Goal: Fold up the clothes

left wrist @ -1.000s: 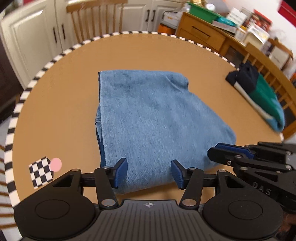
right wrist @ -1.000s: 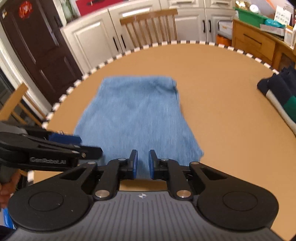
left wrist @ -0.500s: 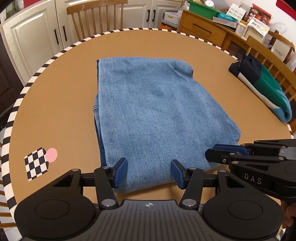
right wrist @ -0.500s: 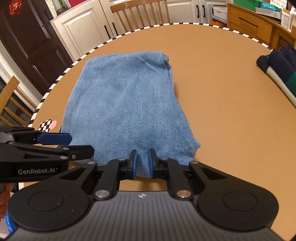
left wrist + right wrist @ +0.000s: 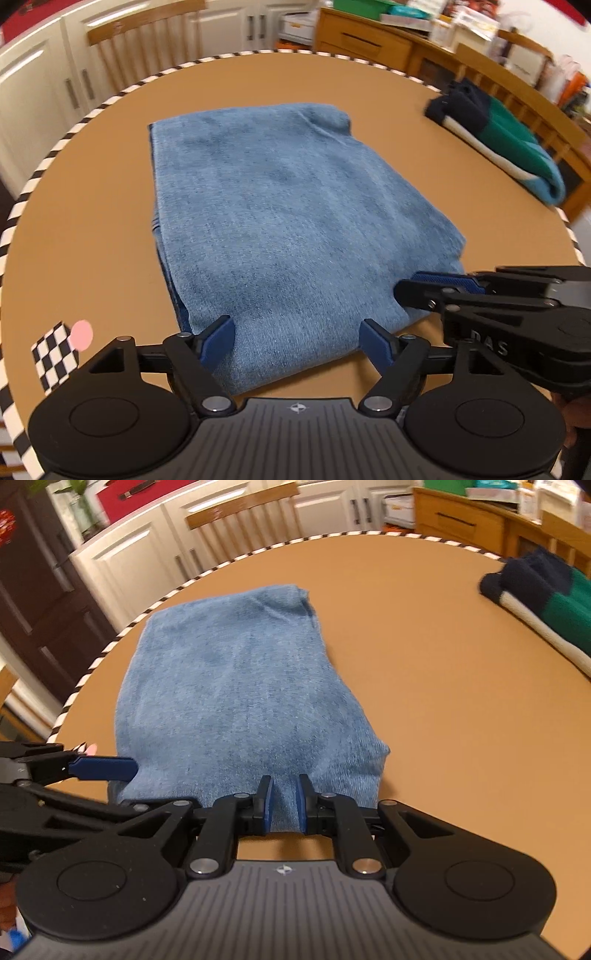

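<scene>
Folded blue denim garment point(image 5: 291, 236) lies mid-table on the round tan table point(image 5: 92, 206). At its near edge, the left gripper point(image 5: 297, 341) is opening, pads clear of the cloth; the right gripper point(image 5: 283, 803) pinches the hem.

You can read only one piece of lettering: white capitals "DAS" on the black side of the right gripper point(image 5: 436, 291), which reaches in at about four o'clock in your left wrist view. Your checkerboard marker point(image 5: 55, 356), stuck on the table point(image 5: 92, 206) at eight o'clock with a pink dot at its corner, carries no characters. The packets and papers on the sideboard at one o'clock are too blurred to read.
</scene>
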Demonstrator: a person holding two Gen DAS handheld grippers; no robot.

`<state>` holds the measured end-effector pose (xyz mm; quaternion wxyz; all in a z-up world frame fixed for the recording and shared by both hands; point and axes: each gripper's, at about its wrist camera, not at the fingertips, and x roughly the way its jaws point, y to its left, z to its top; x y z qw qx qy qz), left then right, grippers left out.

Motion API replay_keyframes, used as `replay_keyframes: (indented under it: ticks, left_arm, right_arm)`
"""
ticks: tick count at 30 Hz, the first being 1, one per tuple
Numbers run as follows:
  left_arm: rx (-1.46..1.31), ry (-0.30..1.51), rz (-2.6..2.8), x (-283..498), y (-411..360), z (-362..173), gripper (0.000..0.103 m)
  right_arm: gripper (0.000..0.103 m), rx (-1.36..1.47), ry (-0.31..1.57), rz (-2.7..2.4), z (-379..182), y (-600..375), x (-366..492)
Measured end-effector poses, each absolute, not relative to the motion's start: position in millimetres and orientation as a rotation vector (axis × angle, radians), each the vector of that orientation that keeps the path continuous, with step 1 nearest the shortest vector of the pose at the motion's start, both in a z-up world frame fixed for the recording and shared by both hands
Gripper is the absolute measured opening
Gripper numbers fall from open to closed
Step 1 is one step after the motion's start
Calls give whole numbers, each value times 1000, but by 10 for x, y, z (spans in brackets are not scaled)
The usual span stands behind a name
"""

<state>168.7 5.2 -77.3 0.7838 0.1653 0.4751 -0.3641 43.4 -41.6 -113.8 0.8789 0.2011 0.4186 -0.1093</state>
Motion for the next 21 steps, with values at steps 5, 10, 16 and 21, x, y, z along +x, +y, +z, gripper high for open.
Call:
replay_keyframes:
  ticks: [5,10,16,21]
  left_arm:
    - [316,1047,-948,1915,283,-566,71]
    - [257,918,-1013,2434,401,-300,74]
    - [207,1028,-936,3027,156,-614,71]
    - [252,1041,-944,3061,114,-778,78]
  right_arm:
    - [19,531,864,-331,-1015,-386,403]
    - [17,681,587,-394,-421,-824,586]
    - [9,888,714,-456,-869,-1351,1504]
    - [12,905,757,-487,-1170,-1355,1740]
